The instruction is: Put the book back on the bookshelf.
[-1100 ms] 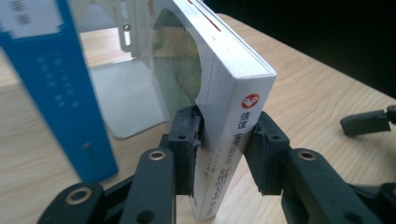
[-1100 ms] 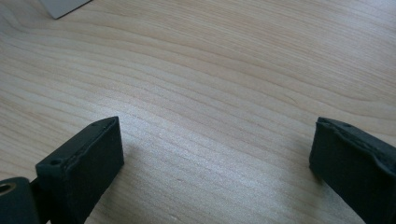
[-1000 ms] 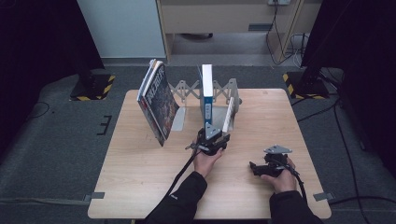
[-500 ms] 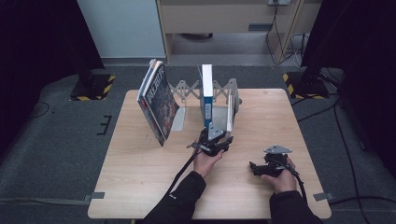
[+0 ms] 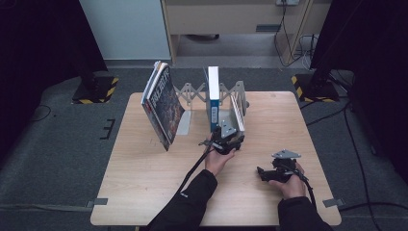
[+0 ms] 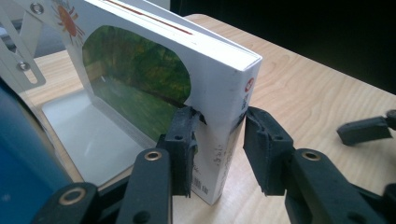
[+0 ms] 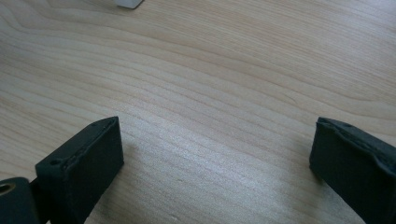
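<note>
— So, starting with the tabletop (image 5: 144, 192): what stands on it ahead of the left gripper (image 6: 219, 156)?

— A metal book rack (image 5: 192, 91) with a magazine (image 5: 163, 106) leaning at its far left end and a blue book (image 5: 213, 96) upright just left of the gripper. The white book (image 6: 187, 93) stands between the jaws, spine toward the gripper.

— Is it gripped?

— One pad touches the cover; the other stands slightly off the spine. The jaws have just been opening, so it's let go.

— And the right gripper (image 7: 215, 154)?

— Spread wide over bare wood, well to the right, holding nothing.
</note>
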### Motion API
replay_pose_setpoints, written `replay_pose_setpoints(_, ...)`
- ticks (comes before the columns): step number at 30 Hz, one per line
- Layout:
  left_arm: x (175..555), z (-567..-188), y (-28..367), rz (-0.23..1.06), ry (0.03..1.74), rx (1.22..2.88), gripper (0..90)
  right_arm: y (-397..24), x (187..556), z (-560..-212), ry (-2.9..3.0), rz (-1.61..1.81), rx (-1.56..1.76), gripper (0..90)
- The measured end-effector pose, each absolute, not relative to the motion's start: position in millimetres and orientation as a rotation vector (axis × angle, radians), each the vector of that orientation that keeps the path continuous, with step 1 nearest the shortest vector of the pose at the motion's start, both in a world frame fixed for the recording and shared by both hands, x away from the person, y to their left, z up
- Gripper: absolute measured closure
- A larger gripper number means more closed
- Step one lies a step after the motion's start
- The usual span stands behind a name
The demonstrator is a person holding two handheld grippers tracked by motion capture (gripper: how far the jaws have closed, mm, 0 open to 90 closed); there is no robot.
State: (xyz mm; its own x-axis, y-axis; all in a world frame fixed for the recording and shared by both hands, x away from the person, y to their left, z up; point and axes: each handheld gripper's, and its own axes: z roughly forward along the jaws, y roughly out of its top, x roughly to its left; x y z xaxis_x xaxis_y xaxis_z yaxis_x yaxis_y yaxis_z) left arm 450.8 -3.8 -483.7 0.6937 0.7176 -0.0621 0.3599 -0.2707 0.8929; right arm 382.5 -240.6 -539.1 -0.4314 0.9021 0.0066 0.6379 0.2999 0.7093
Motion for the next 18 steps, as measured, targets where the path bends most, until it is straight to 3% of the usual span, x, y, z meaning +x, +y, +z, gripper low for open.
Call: replay_pose_setpoints(18,475,-483,-1,0.478,0.888,1.881,52.9,-240,383,-539,2.181,0.911,1.373,2.7)
